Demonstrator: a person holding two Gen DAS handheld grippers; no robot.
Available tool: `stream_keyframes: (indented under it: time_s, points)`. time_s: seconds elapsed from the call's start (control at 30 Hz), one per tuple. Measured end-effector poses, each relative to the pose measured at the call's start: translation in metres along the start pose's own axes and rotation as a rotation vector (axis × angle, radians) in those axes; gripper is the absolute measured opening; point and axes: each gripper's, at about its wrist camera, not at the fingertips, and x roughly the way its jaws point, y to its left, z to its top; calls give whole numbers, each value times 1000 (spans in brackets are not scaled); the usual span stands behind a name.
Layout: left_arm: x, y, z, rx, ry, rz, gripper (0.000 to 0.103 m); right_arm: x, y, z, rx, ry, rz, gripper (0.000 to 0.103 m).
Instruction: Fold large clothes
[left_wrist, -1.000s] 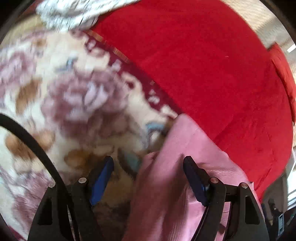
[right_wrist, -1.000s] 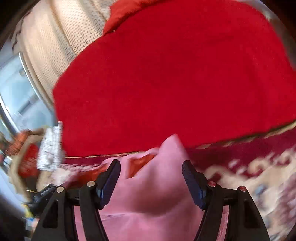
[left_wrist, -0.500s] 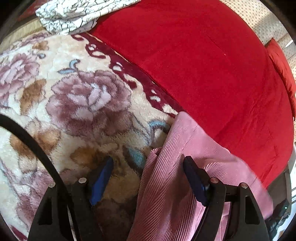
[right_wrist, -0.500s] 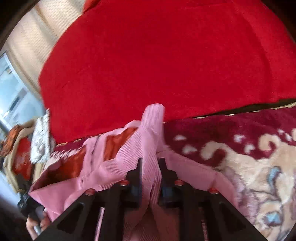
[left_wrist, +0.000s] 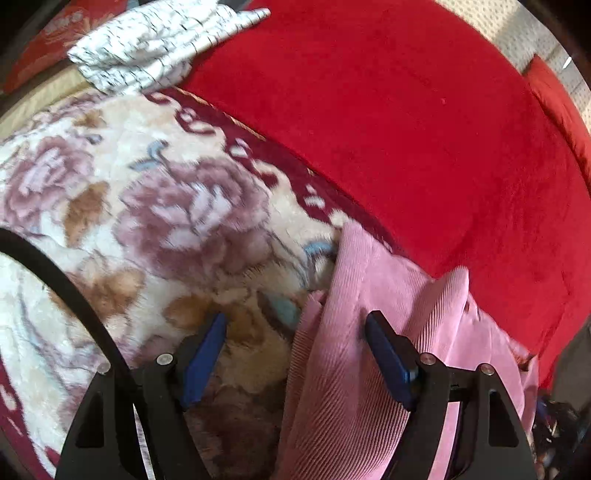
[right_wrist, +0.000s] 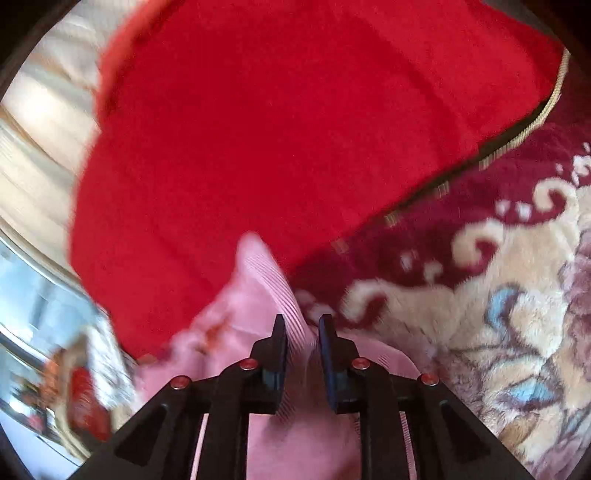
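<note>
A pink ribbed garment (left_wrist: 373, 332) lies bunched on the floral blanket (left_wrist: 147, 221), at the edge of the red blanket (left_wrist: 406, 129). My left gripper (left_wrist: 295, 332) is open, its right finger resting against a fold of the pink cloth, its left finger over the floral blanket. In the right wrist view my right gripper (right_wrist: 301, 332) is shut on a raised fold of the pink garment (right_wrist: 266, 280), which stands up between the two blue pads.
A white patterned cloth (left_wrist: 155, 40) lies bunched at the far top left. The red blanket (right_wrist: 277, 129) covers the far half of the bed. The floral blanket (right_wrist: 498, 295) runs to the right. Blurred room items show at the left (right_wrist: 55, 350).
My right gripper closed on the pink fold and has swung, so the floral blanket now fills more of its view. My left gripper stayed open and shifted slightly.
</note>
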Motion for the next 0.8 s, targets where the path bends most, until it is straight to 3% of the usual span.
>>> stream_keyframes:
  time_s: [0.07,0.1,0.13,0.2,0.3,0.37,0.43,0.47,0.6,0.67,0.8]
  points:
    - [-12,-6,1,27,-45,-17,78,-24,16,0,-75,-72,30,52]
    - [-18,-12,1,48,-60,-31,78,-32,26,-3,-117,-87,59,90]
    - [-23,-18,-1,72,-71,-41,78,-37,37,-8,-149,-111,88,94]
    - [-30,-34,-7,135,-84,-45,78,-40,68,-26,-286,-136,110,91]
    - [-23,-53,-18,244,-49,-6,79,-17,91,-46,-401,1,75,55]
    - [-4,-54,-23,277,20,55,80,8,90,-60,-419,82,31,44]
    - [24,-48,-29,288,121,144,87,40,73,-68,-396,165,-85,41]
    - [29,-44,-30,270,130,134,88,54,61,-70,-367,197,-120,39]
    - [20,-51,-29,314,88,146,88,44,61,-71,-382,209,-107,40]
    - [13,-57,-32,336,44,155,88,24,69,-72,-402,146,-56,40]
    - [-10,-73,-39,382,-49,118,88,1,90,-78,-465,108,-9,42]
